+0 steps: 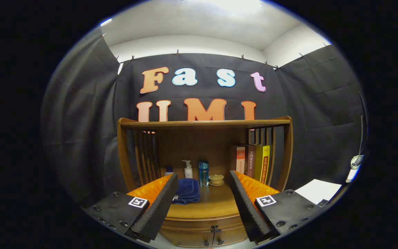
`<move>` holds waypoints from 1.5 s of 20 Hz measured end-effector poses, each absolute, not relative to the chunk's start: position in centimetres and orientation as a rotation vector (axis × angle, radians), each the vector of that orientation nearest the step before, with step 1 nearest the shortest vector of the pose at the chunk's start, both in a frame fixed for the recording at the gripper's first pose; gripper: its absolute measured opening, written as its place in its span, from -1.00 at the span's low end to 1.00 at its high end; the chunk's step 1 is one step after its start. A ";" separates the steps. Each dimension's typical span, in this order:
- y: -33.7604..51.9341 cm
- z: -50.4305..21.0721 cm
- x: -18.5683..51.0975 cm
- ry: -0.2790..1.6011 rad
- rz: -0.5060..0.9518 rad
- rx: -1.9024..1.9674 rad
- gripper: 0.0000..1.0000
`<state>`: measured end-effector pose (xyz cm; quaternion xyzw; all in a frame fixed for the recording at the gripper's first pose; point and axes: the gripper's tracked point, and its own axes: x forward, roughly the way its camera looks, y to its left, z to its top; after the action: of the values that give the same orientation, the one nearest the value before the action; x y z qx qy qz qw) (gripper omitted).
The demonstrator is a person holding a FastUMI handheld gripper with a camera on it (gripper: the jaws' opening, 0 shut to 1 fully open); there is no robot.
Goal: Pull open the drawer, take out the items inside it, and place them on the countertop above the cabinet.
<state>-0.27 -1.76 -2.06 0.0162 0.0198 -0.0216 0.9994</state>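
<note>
A wooden cabinet with a curved countertop (216, 204) stands just ahead of my fingers. Under the countertop's front edge the drawer front (199, 223) is closed, with a small dark handle (215, 229) low between my fingers. More dark knobs sit below it. My gripper (204, 183) is open, its fingers spread wide with nothing between them, held above and in front of the drawer. On the countertop lie a folded blue cloth (187, 191), a white pump bottle (188, 170), a blue bottle (203, 173) and a small lidded cup on a saucer (216, 180).
Several upright books (254, 162) stand at the right of the countertop under a wooden top shelf (204, 123). Slatted wooden side panels (145, 155) close in both sides. A white sheet (318, 190) lies to the right of the cabinet.
</note>
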 end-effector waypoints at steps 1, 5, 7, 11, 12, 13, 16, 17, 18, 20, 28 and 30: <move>-1.9 -2.2 -0.3 0.038 -0.047 0.035 0.97; -2.3 -3.3 -0.2 0.044 -0.054 0.043 0.97; -2.5 -4.3 -0.2 0.049 -0.058 0.043 0.97; -2.9 -6.9 0.3 0.044 -0.062 0.041 0.97; -3.0 -8.0 0.2 0.047 -0.063 0.039 0.97; -3.0 -9.3 0.3 0.051 -0.063 0.036 0.97; -3.2 -13.4 0.0 0.064 -0.067 0.032 0.97; -3.4 -14.8 -0.1 0.072 -0.071 0.036 0.97; -3.5 -16.2 -0.1 0.082 -0.074 0.040 0.97; -3.5 -18.9 -0.3 0.097 -0.078 0.058 0.97; -4.5 -29.9 -1.0 0.175 -0.091 -0.007 0.98; -4.9 -32.4 -0.8 0.205 -0.097 0.006 0.97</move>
<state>-0.77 -4.94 -32.42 0.0031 0.1021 -0.0482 0.9936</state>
